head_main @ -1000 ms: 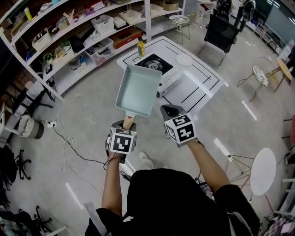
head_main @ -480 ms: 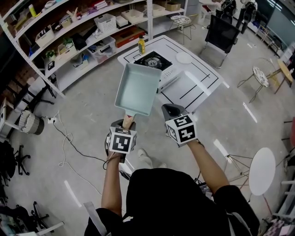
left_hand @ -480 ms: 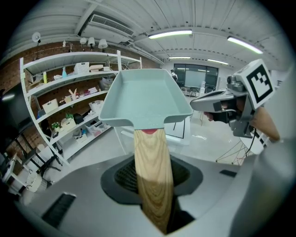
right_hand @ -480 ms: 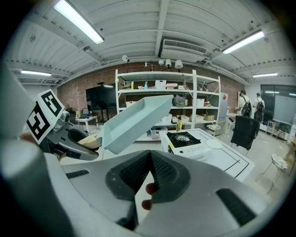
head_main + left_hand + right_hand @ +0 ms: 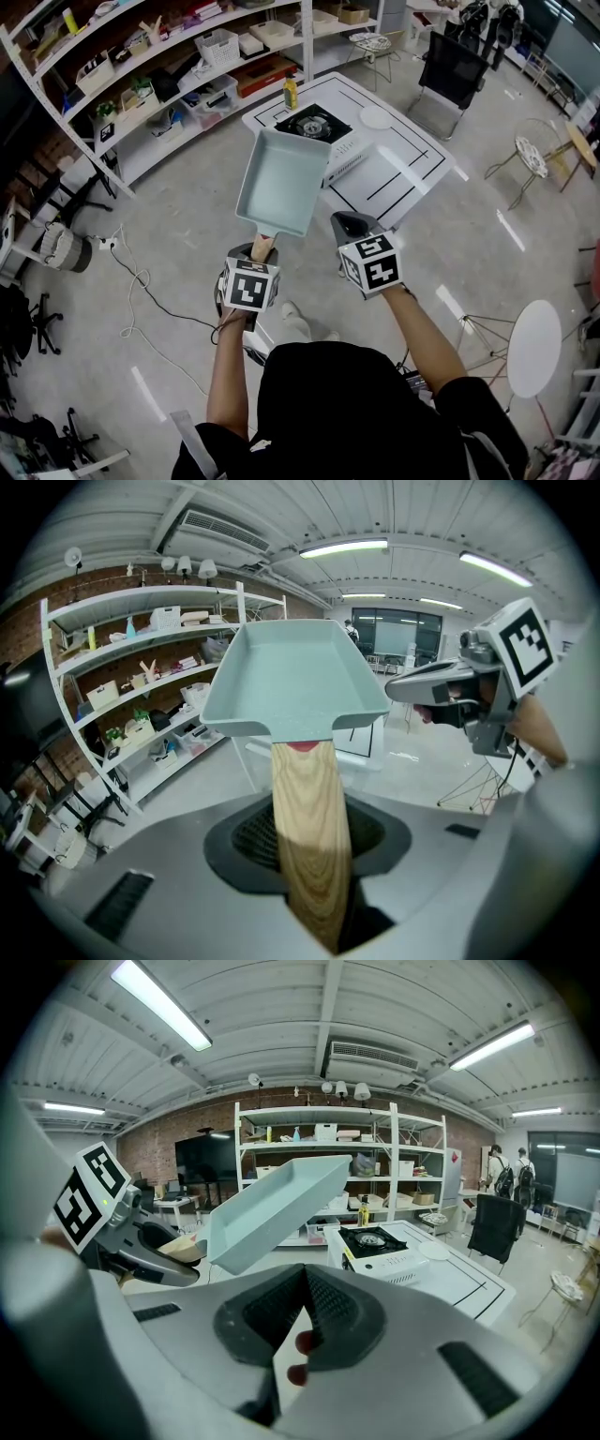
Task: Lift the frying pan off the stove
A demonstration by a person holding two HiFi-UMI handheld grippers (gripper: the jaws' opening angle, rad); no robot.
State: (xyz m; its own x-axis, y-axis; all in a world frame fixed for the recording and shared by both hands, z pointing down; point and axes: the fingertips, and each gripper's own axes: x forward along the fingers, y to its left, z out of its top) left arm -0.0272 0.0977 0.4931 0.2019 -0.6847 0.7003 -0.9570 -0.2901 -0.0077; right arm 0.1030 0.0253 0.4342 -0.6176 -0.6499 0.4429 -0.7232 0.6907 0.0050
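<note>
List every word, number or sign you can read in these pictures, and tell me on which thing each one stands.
No text here can be read.
Marker cubes: black-and-white square patterns only, no letters.
Frying pan: plain, no print.
Bottle: label too small to read.
Stove: any print too small to read.
Shelf boxes: labels too small to read.

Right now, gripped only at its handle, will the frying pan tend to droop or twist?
Probably nose-heavy: the frying pan juts well beyond the left hand-held gripper. It looks stiff and empty. The smooth wooden handle might rotate.
</note>
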